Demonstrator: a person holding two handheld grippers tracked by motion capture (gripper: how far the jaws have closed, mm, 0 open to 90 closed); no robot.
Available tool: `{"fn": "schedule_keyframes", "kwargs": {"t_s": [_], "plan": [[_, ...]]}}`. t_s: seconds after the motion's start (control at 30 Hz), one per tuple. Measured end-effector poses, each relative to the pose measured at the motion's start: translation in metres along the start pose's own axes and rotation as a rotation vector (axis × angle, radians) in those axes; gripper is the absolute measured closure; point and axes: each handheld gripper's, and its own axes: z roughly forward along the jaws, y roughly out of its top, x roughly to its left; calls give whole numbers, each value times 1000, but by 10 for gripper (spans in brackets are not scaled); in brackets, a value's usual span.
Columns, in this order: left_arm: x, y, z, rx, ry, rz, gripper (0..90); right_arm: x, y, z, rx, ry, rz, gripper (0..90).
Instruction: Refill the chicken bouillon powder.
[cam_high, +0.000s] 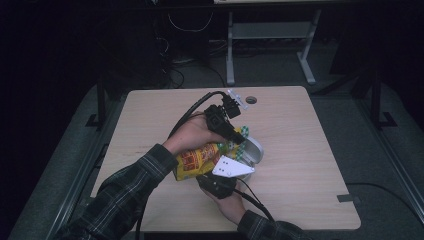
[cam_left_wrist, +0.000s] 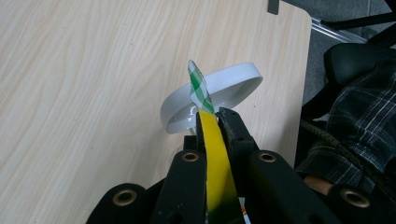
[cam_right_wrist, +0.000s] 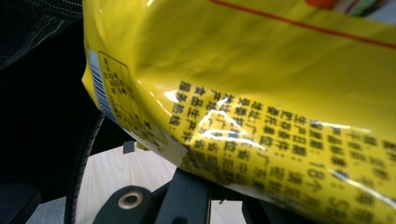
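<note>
Both claws grip a yellow snack bag above a white bowl.

The left claw (cam_left_wrist: 212, 122) pinches the bag's (cam_high: 196, 159) green-checked top edge; the right claw (cam_high: 216, 184) is clamped on its lower end, over the bowl (cam_left_wrist: 219, 91) on the counter (cam_high: 300, 145).

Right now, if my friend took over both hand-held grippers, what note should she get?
Left hand-held gripper: shut on the top edge of the yellow snack bag, by its green-checked strip.
Right hand-held gripper: shut on the bag's lower end, as far as one can tell; its jaw tips are hidden behind the bag.
The bag is held up off the wooden table, its top just above the white bowl.
Done: the bag is gripped at both ends.
Left: it looks unopened; probably pull it open and tip the contents into the bowl.
</note>
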Motion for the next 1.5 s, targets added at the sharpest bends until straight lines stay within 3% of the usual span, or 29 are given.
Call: {"fn": "schedule_keyframes", "kwargs": {"t_s": [1.5], "plan": [[-1, 1, 1, 19, 0, -8, 889, 1, 0, 0, -5, 8, 6, 899]]}}
